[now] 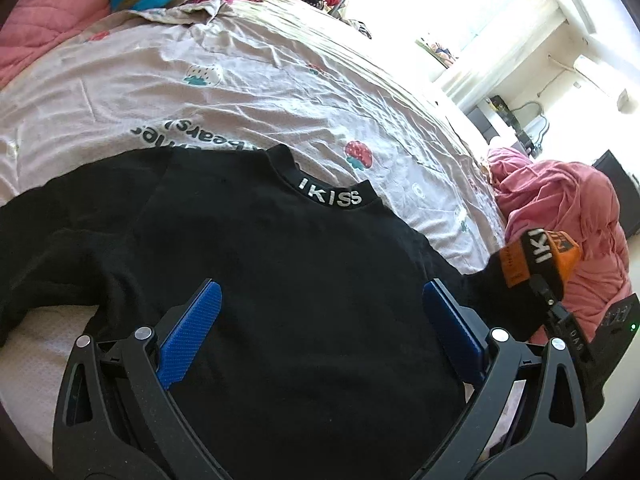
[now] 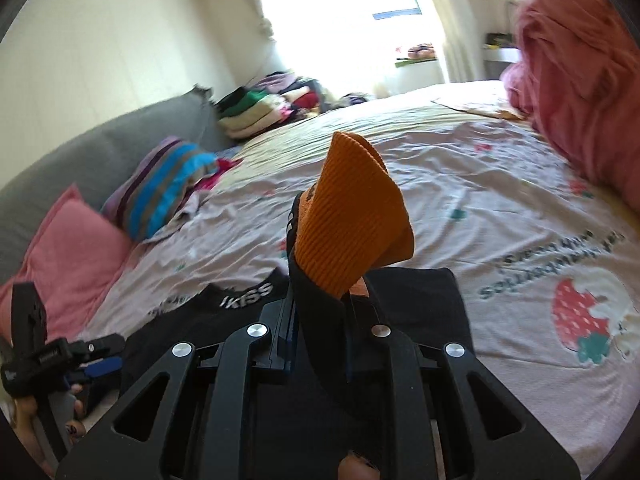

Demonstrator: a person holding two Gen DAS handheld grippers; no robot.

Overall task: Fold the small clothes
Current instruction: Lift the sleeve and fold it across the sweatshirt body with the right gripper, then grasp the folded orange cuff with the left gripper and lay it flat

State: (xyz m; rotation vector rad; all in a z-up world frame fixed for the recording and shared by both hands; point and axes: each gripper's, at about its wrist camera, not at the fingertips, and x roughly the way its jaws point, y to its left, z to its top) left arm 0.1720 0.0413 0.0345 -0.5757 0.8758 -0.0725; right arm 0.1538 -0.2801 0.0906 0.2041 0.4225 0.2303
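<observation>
A black top (image 1: pixel 280 272) with an "IKISS" collar (image 1: pixel 332 194) lies flat on the bed, front up. My left gripper (image 1: pixel 320 312) is open over its chest, blue pads (image 1: pixel 192 328) wide apart, holding nothing. My right gripper (image 2: pixel 320 312) is shut on the top's right sleeve, whose orange ribbed cuff (image 2: pixel 356 220) sticks up past the fingers. In the left wrist view the right gripper (image 1: pixel 548 288) holds that cuff (image 1: pixel 536 256) lifted at the top's right side. The top's collar also shows in the right wrist view (image 2: pixel 248 296), with the left gripper (image 2: pixel 96 364) low left.
The bed sheet (image 1: pixel 240 92) is pale with strawberry prints. A pink quilt (image 1: pixel 560 220) is heaped on the right, a pink pillow (image 2: pixel 68 248) and striped pillow (image 2: pixel 168 188) at the head, and stacked clothes (image 2: pixel 256 116) at the far end.
</observation>
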